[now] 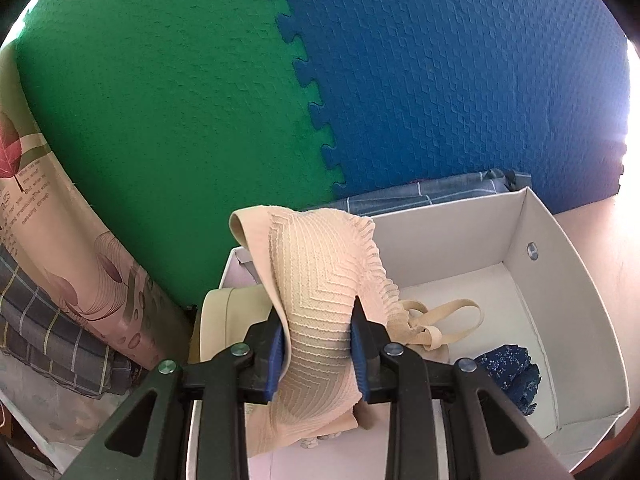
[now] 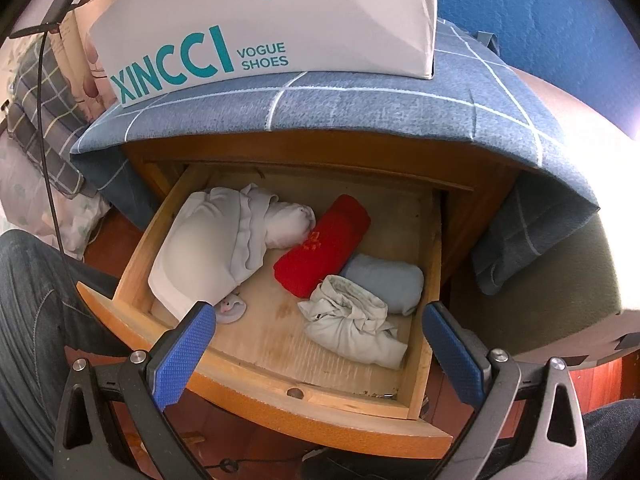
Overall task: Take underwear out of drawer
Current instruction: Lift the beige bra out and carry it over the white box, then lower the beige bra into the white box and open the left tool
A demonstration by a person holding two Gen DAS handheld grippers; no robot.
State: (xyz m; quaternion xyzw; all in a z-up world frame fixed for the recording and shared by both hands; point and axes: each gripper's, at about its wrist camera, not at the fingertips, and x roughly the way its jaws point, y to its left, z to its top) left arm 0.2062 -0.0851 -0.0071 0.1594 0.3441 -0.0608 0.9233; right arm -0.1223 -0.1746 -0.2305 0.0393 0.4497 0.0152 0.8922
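My left gripper (image 1: 318,320) is shut on a beige bra (image 1: 320,276) with a ribbed chevron pattern, holding it over the open white shoe box (image 1: 560,280). Its beige strap (image 1: 452,320) trails into the box beside a dark blue patterned garment (image 1: 508,372). In the right wrist view my right gripper (image 2: 316,344) stands open above the pulled-out wooden drawer (image 2: 260,376). Inside lie a white bra (image 2: 200,260) wrapped in pale cloth, a red roll (image 2: 324,248), a light blue roll (image 2: 384,280) and a crumpled pale green piece (image 2: 352,320).
The shoe box (image 2: 260,20) stands on a blue checked cloth (image 2: 360,100) covering the cabinet top. Green and blue foam mats (image 1: 200,100) line the wall behind. A floral curtain (image 1: 60,240) hangs left. A person's jeans-clad leg (image 2: 32,300) is beside the drawer.
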